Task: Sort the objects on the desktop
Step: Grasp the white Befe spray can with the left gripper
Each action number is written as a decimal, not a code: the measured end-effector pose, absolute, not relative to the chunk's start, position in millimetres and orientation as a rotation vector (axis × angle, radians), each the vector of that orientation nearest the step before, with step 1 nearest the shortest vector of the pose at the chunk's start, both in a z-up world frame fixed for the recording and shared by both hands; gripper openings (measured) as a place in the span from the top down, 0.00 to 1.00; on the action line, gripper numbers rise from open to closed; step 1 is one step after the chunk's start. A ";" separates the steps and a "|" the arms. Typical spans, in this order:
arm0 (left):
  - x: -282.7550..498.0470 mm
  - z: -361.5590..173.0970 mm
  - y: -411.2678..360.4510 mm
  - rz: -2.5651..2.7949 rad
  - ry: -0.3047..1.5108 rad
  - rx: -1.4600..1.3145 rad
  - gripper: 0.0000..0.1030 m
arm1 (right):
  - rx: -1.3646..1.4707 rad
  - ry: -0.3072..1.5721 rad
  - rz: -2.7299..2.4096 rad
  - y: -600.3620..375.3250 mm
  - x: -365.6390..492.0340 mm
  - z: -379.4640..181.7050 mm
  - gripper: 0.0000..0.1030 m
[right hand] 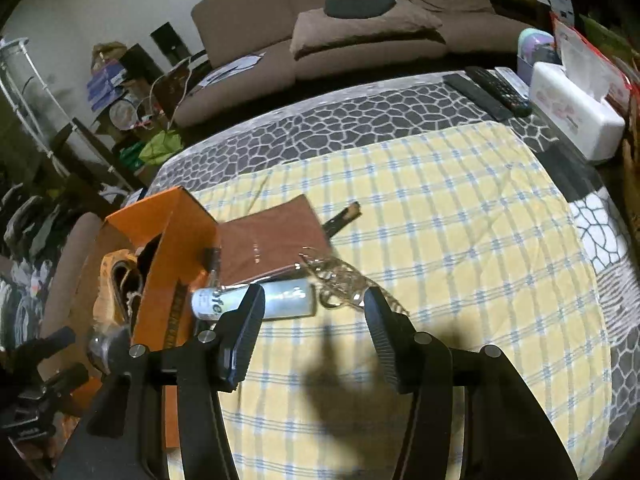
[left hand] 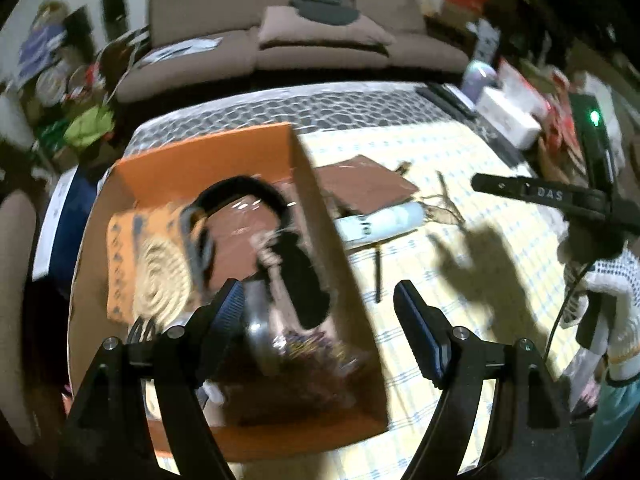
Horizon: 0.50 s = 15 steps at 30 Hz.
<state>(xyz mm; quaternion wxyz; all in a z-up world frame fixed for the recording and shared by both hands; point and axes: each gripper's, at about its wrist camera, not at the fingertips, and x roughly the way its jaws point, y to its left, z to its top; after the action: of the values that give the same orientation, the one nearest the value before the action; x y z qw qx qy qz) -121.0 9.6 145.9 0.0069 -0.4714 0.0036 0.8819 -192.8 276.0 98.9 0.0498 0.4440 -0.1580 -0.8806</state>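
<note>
On my left-hand feed, the orange box (left hand: pixel 224 168) fills the left half of the picture, sitting on the yellow checked cloth (left hand: pixel 460 168). Inside it I can make out black headphones (left hand: pixel 240 196), a coil of pale rope (left hand: pixel 162 276) on an orange patterned card, and a clear bag of small colourful bits (left hand: pixel 312 344) near the front wall; the picture is blurred, so finer detail escapes me. My left gripper (left hand: pixel 320 312) hangs above the box's right wall with its jaws spread wide, nothing between them.

Just right of the box, on the cloth, lie a brown notebook (left hand: pixel 364 184), a white tube (left hand: pixel 380 222) on its side touching the notebook's near edge, and a dark pen (left hand: pixel 377 276) nearer to me. Farther right I see my right gripper (left hand: pixel 560 196) from the side, held in a gloved hand (left hand: pixel 608 300).

On the right-hand feed, the right gripper (right hand: pixel 314 328) sits above the cloth, jaws wide apart and empty. The white tube (right hand: pixel 280 300) lies just beyond its left finger, beside the box (right hand: pixel 176 248). A bunch of keys (right hand: pixel 340 280) rests against the tube's right end and the notebook's (right hand: pixel 268 240) corner. At the far right edge stand remote controls (right hand: pixel 492 88) and a white tissue box (right hand: pixel 576 108).
</note>
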 end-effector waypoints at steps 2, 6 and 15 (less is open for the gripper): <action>-129.8 144.6 26.0 2.729 0.084 -1.488 0.27 | 1.356 -0.490 -2.678 282.2 -190.8 97.7 0.49; -149.6 141.2 57.7 2.662 0.182 -1.503 0.27 | 1.363 -0.507 -2.669 292.4 -189.3 95.4 0.48; -187.4 125.3 103.1 2.586 0.325 -1.533 0.03 | 1.310 -0.569 -2.650 314.4 -189.0 87.5 0.19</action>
<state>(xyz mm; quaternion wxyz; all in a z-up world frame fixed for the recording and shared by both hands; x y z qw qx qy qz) -187.4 103.1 125.3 0.0590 -0.5061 0.1074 0.8537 -189.0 314.4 87.5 0.0656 0.4344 -0.1886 -0.8783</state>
